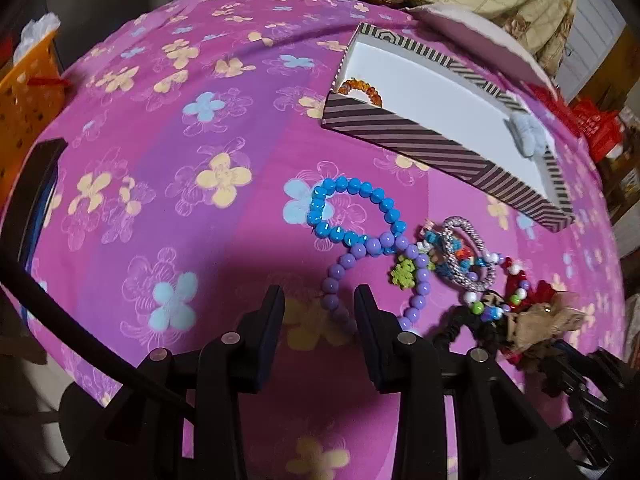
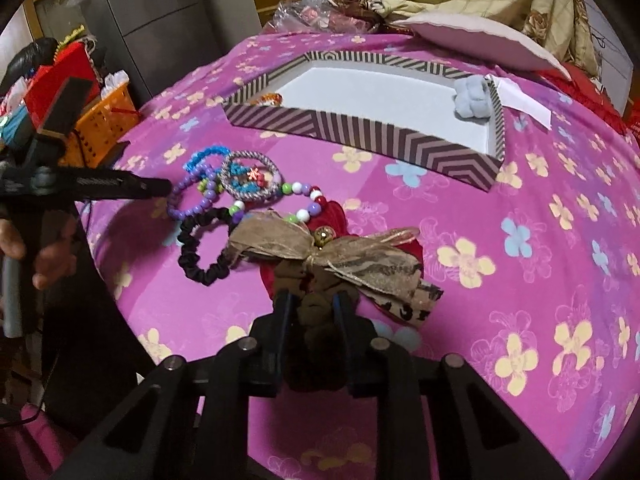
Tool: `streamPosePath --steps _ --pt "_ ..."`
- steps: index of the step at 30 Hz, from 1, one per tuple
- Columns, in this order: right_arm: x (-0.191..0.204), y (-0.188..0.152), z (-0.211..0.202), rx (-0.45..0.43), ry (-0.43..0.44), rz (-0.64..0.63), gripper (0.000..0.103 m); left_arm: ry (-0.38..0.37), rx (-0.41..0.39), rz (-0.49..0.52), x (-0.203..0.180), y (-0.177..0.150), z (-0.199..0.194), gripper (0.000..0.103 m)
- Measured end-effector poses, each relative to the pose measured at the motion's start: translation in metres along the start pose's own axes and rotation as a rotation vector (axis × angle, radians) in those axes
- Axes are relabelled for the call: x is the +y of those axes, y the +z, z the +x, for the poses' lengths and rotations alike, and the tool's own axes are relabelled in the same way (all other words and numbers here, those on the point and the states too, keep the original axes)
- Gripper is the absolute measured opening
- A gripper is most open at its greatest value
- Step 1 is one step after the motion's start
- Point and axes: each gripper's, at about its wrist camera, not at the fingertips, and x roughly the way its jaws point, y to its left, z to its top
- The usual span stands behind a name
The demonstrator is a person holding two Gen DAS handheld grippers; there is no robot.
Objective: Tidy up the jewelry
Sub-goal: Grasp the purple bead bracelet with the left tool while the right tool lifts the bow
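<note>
Jewelry sits heaped on the pink floral cloth (image 2: 520,208) close in front of me. My right gripper (image 2: 313,304) pinches the brown scrunchie (image 2: 316,300) under the tan ribbon bow (image 2: 360,258). My left gripper (image 1: 319,300) stands half open, empty, over the purple bead bracelet (image 1: 374,246). Beyond lie the blue bead bracelet (image 1: 352,196) and the striped box (image 2: 400,140), holding an amber bracelet (image 1: 362,87) and a pale blue scrunchie (image 2: 472,98).

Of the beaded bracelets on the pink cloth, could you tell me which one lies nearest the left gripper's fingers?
The purple bracelet: its loop curves between the left gripper fingers, while the blue bracelet lies farther off.
</note>
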Motion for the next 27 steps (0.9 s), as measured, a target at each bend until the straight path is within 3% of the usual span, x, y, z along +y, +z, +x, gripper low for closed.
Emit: streamPosePath --steps 5,8,12,15,16,18,22,27 --pt "0.0 -0.005 0.008 0.03 0.013 0.007 0.022 0.044 -0.004 0.028 -0.006 0.001 0.008 0.039" --pt "0.001 -0.005 0.009 0.035 0.006 0.0 0.027 0.047 -0.006 0.037 -0.006 0.001 0.009 0.038" --pt "0.006 -0.003 0.013 0.04 0.009 -0.016 0.04 0.055 -0.014 0.06 -0.006 0.001 0.01 0.016" --pt "0.008 -0.005 0.017 0.03 -0.015 -0.04 0.04 0.028 -0.001 0.055 -0.005 0.002 0.01 0.013" --pt "0.009 -0.005 0.017 0.03 -0.021 -0.044 0.039 0.021 0.002 0.053 -0.005 0.002 0.01 0.013" --pt "0.008 -0.005 0.016 0.033 -0.051 -0.05 0.024 0.01 -0.001 0.052 -0.005 0.002 0.006 0.013" --pt "0.003 -0.006 0.003 0.021 -0.014 -0.041 0.019 -0.01 -0.029 0.043 -0.002 0.005 -0.008 0.013" --pt "-0.004 0.003 -0.027 -0.054 0.017 -0.011 0.017 -0.029 -0.073 0.05 -0.003 0.016 -0.033 0.013"
